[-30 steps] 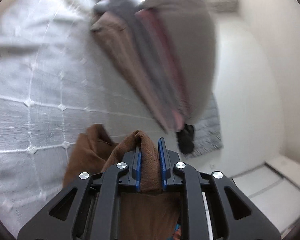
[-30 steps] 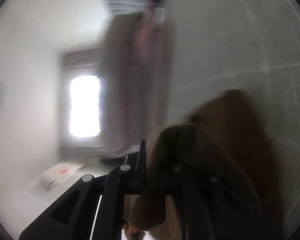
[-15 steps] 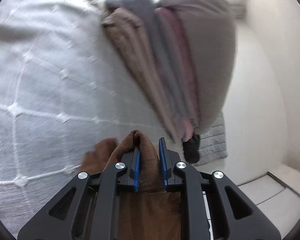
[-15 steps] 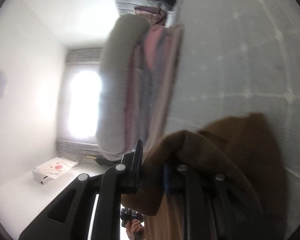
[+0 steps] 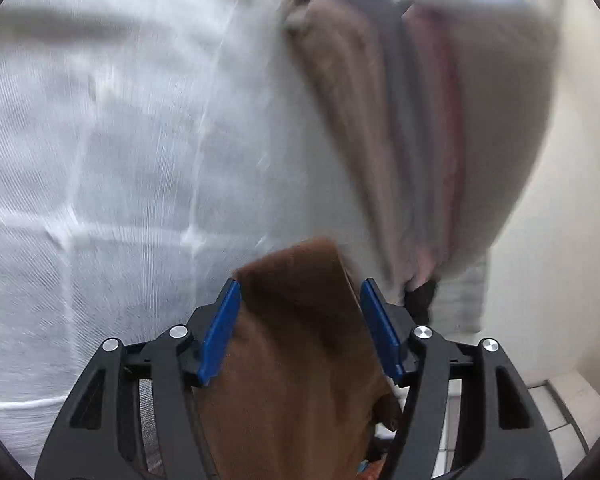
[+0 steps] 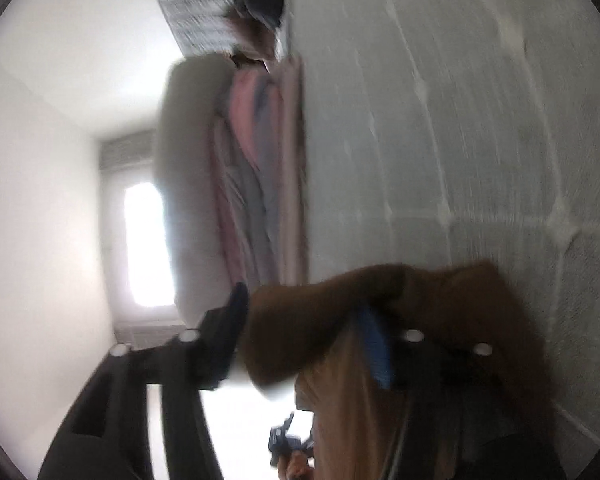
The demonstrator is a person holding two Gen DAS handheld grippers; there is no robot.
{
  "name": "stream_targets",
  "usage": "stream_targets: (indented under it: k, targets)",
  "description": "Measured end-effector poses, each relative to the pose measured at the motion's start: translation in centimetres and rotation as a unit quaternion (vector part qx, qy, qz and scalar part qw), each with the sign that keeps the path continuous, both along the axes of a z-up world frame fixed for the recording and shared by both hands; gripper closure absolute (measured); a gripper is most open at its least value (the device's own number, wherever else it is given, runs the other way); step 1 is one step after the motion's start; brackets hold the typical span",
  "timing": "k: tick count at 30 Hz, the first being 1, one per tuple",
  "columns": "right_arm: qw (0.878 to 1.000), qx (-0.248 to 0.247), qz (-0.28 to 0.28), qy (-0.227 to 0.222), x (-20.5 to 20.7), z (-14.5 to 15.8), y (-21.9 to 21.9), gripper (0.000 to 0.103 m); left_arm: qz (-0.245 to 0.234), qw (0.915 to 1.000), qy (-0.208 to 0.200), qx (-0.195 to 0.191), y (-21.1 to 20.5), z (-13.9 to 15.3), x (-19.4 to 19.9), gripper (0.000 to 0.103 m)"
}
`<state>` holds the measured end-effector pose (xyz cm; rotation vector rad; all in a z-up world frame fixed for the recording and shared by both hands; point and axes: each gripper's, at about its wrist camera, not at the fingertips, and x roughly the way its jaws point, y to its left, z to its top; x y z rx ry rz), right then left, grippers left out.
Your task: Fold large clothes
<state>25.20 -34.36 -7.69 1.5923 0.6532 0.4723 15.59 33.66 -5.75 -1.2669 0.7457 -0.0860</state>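
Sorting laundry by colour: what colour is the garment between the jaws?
Brown garment; left wrist view shows it best.

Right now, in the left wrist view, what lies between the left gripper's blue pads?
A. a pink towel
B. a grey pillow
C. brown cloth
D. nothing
C: the brown cloth lies between the blue pads of the left gripper, whose jaws are opening and no longer pinch it; the stack of folded clothes lies further off on the white bedspread.
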Motion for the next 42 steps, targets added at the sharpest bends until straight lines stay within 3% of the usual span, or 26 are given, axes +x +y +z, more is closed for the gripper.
stream_targets:
  k: [3,5,8,10,12,15,17,18,21,25,29,31,33,37,42]
  targets:
    - [0.999,0.007,-0.047,-0.017,-1.6,1.3,-2.2,0.026,0.037,0.9988,-0.032,0.008,2.4,2.5,-2.2,0.031]
    - [0.999,-0.022,-0.031,-0.034,-2.2,2.9,-1.5,0.026,0.036,0.9983,-0.045,0.008,2.8,3.2,-3.0,0.030]
    - [0.996,-0.055,0.040,-0.064,-2.9,4.4,1.4,0.026,-0.025,0.9968,-0.075,0.014,0.6,4.4,-2.7,0.030]
    - [0.989,-0.091,0.092,-0.074,-2.6,4.7,4.6,0.026,-0.074,0.9912,-0.109,0.010,-1.5,5.2,-2.4,0.030]
    - [0.983,-0.130,0.109,-0.064,-2.3,3.8,6.2,0.026,-0.110,0.9837,-0.141,0.020,-4.5,5.4,-2.3,0.030]
    - [0.971,-0.207,0.098,-0.071,-2.2,2.4,6.9,0.030,-0.135,0.9811,-0.114,0.080,-7.5,3.5,-1.7,0.030]
    - [0.966,-0.231,0.077,-0.088,-2.1,2.4,6.8,0.035,-0.145,0.9753,-0.073,0.149,-8.2,1.4,-1.0,0.030]
    - [0.963,-0.245,0.075,-0.089,-2.0,2.7,7.0,0.035,-0.147,0.9743,-0.075,0.154,-8.0,0.7,-0.9,0.033]
    - [0.951,-0.286,0.093,-0.078,-1.7,3.7,8.2,0.034,-0.127,0.9799,-0.072,0.136,-6.3,1.3,-1.4,0.037]
    - [0.954,-0.266,0.107,-0.085,-4.4,5.6,7.5,0.028,-0.115,0.9768,-0.106,0.146,-4.5,5.5,-4.9,0.036]
    - [0.923,-0.344,0.133,-0.108,-11.1,9.0,6.7,0.016,-0.129,0.9716,-0.112,0.164,-4.2,8.7,-11.8,0.029]
    - [0.907,-0.382,0.142,-0.109,-14.8,9.5,5.7,0.013,-0.146,0.9712,-0.099,0.160,-4.8,7.8,-14.5,0.027]
    - [0.898,-0.403,0.149,-0.091,-18.6,8.7,3.8,0.011,-0.156,0.9741,-0.065,0.150,-4.5,6.3,-16.5,0.025]
    - [0.904,-0.399,0.145,-0.051,-23.4,5.8,0.5,0.011,-0.162,0.9767,-0.014,0.141,-3.6,3.8,-18.9,0.024]
    - [0.919,-0.370,0.130,-0.036,-27.1,3.2,-1.2,0.011,-0.169,0.9841,0.010,0.055,-2.0,-0.2,-19.5,0.024]
